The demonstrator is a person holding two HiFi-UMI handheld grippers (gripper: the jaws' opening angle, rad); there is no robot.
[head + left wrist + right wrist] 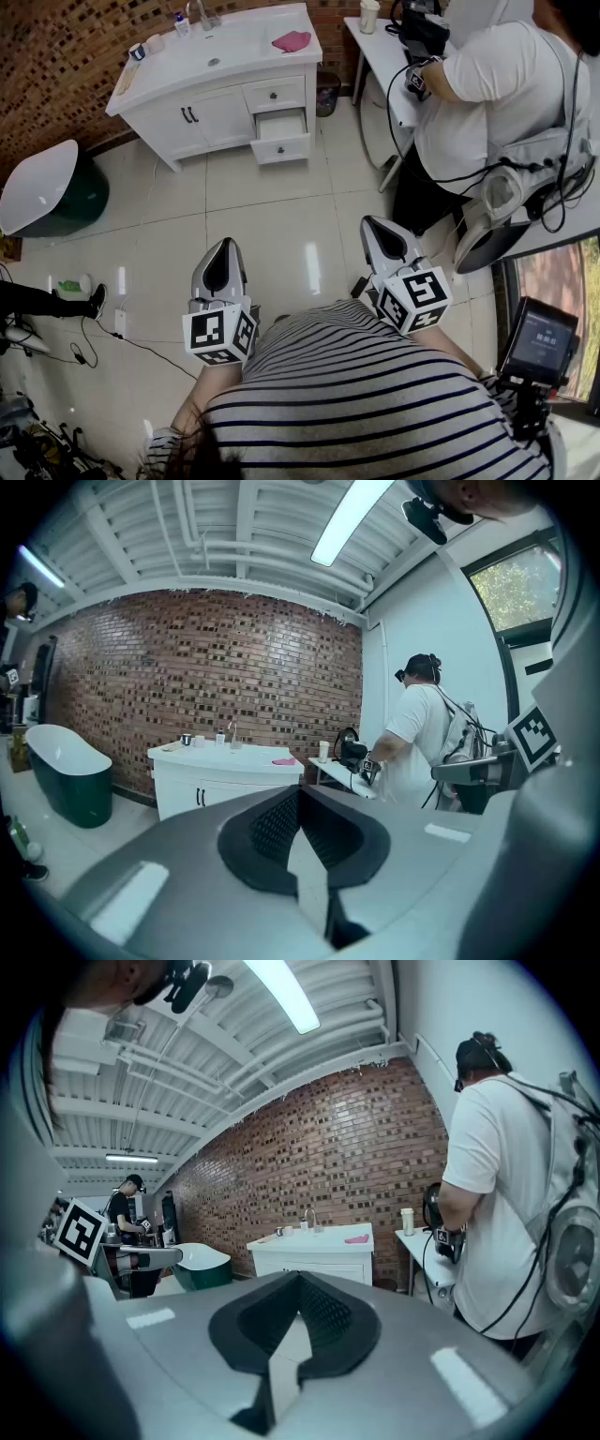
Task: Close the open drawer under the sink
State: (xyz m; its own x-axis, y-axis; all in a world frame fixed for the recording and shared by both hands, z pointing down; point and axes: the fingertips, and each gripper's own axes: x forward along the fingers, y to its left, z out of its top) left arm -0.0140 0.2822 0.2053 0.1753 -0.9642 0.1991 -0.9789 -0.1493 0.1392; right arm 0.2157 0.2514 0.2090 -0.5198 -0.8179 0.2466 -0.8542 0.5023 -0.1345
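Drawer (282, 126): pulled out, lower right of far cabinet (211, 117), under sink (215, 62).
Left gripper (225, 246), right gripper (373, 227): near, jaws together, empty, well apart from drawer.
Risk: an off-centre push may skew the drawer and leave it ajar.

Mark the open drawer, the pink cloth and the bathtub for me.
open drawer (281, 148): head view, on its front panel.
pink cloth (292, 41): head view, on its middle.
bathtub (37, 186): head view, on its white inside.

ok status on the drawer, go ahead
Left gripper and right gripper both shut, empty, near the body. Lower drawer open, far ahead. Floor between looks bare; person in white stands off right.
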